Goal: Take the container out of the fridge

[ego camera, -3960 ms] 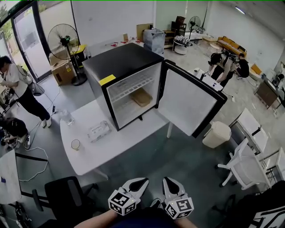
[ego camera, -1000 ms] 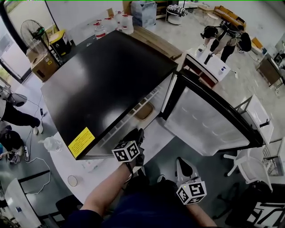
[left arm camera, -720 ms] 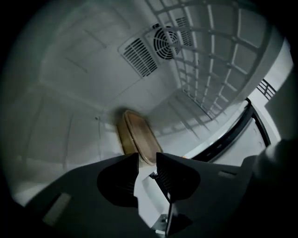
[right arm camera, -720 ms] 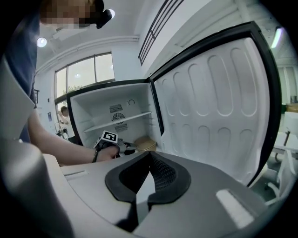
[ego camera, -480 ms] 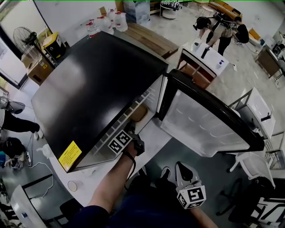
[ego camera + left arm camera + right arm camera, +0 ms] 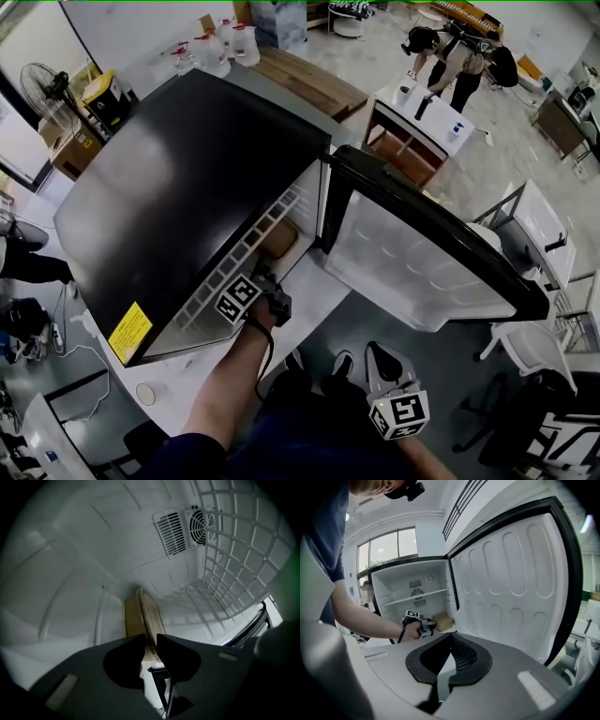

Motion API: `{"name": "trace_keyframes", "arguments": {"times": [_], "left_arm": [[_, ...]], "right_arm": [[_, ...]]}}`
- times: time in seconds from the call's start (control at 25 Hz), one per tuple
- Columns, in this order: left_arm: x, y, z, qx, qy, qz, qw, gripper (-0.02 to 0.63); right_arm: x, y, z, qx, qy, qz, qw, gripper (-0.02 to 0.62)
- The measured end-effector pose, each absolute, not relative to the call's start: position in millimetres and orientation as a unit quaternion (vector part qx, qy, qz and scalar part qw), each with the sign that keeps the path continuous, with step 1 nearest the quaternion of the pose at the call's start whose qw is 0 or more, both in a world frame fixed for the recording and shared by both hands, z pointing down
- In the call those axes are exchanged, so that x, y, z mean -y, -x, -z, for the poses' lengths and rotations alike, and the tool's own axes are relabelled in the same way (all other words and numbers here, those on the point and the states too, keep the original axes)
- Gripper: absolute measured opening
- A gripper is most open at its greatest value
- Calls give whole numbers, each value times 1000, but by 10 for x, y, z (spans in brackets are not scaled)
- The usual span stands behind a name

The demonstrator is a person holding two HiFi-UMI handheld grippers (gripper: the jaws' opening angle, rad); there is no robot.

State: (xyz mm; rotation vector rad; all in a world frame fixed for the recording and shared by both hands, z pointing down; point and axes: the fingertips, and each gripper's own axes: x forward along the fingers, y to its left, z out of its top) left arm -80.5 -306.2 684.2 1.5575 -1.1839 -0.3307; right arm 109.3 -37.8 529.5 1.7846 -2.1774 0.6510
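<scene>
The container [image 6: 140,616] sat on the floor of the fridge [image 6: 187,178], under its shelf. The left tongs [image 6: 150,641], inside the fridge, had just been closing and gripped the container's rim. The right tongs [image 6: 451,637] hung outside the fridge, tips together, empty.

The left hand-held gripper [image 6: 150,641] has reached into the fridge [image 6: 187,187], jaws closing, seemingly onto the container [image 6: 133,616].

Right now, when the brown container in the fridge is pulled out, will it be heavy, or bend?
Probably light: the container is low and looks like pressed fibre. Its thin rim may flex. Sitting flat, it should slide, not roll.
</scene>
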Motion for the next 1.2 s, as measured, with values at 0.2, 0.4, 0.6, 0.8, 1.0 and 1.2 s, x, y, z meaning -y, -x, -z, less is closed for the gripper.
{"name": "trace_keyframes", "arguments": {"times": [0.2,0.4,0.6,0.8,1.0,1.2], "left_arm": [[2988,812,-6804,491,-658,140,553,68],[2816,830,-6748,485,-653,144,563,61],[2631,894,-6713,482,-656,141,564,54],[2487,939,-6627,476,-656,150,566,51],[2307,937,-6534,468,-659,150,568,51],[2096,869,-6458,452,-661,151,579,51]], "right_arm": [[427,-1049,-5279,754,-605,-223,124,6],[474,-1011,-5273,762,-596,-223,120,6],[496,-947,-5257,772,-583,-224,117,6],[525,-873,-5236,785,-567,-223,117,6],[555,-814,-5220,793,-556,-220,115,6],[571,-750,-5195,801,-547,-216,114,6]]}}
